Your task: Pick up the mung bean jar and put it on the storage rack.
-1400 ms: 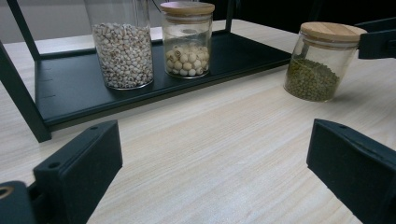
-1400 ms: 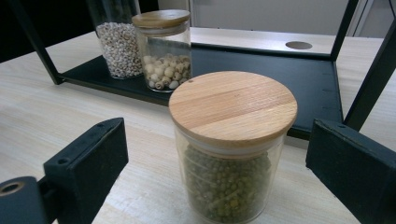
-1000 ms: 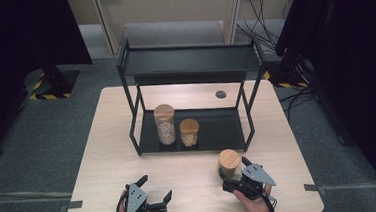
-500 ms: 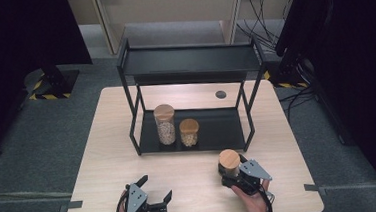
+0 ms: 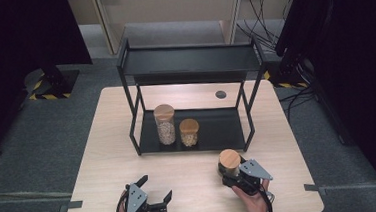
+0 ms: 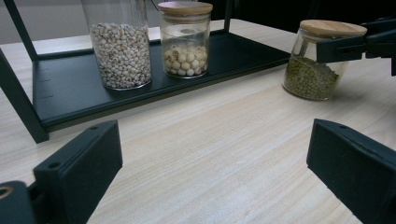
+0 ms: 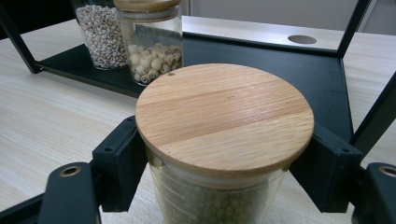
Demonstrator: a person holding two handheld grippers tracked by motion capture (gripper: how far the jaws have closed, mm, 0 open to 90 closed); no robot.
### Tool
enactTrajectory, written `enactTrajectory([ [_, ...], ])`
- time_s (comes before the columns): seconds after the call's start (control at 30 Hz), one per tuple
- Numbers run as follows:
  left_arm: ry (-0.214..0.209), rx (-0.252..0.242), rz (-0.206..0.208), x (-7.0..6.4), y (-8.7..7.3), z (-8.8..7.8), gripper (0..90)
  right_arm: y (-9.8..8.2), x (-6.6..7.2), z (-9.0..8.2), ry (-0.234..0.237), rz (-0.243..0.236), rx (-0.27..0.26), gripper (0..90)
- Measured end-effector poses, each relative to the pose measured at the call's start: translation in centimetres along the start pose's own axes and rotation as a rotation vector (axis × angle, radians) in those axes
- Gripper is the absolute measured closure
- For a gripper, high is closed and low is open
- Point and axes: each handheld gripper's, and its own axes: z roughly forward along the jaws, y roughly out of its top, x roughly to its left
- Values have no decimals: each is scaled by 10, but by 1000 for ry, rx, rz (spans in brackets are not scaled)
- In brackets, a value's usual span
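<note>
Right gripper (image 5: 232, 175) sits near the tabletop's (image 5: 104, 157) front edge, toward the right front corner. Its jaws have just been closing and now clamp the green-bean jar (image 5: 229, 162) just under the wooden lid (image 7: 224, 118), one jaw on each side of the glass neck. The jar stands upright on the wood, just in front of the black shelf rack's (image 5: 188, 61) right front leg, outside the rack.

Left gripper (image 5: 150, 201) is near the front edge, left of centre, well apart from the jar. Jaws spread wide, nothing between them, bare tabletop below.

On the rack's bottom tray (image 5: 217, 126), left half: tall jar of pale grains (image 5: 165, 124), and just beside it on the right a shorter jar of round white seeds (image 5: 189, 132). Both upright with wooden lids on; can't tell if they touch. Right half of the tray is bare. Top shelf holds nothing.

Round cable hole (image 5: 221, 94) in the tabletop behind the rack, toward the back edge.

From the left gripper view, the green-bean jar (image 6: 315, 60) shows about half full, the right gripper's jaw across its neck.
</note>
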Motion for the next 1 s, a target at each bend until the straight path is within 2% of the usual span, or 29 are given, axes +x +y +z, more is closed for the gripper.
enactTrajectory([
  [0.33,3,0,-4,0,0,0,28,11,0,4,19,-23,-21,253],
  [1.0,7,0,-7,1,0,0,28,35,0,25,34,-22,-27,253],
])
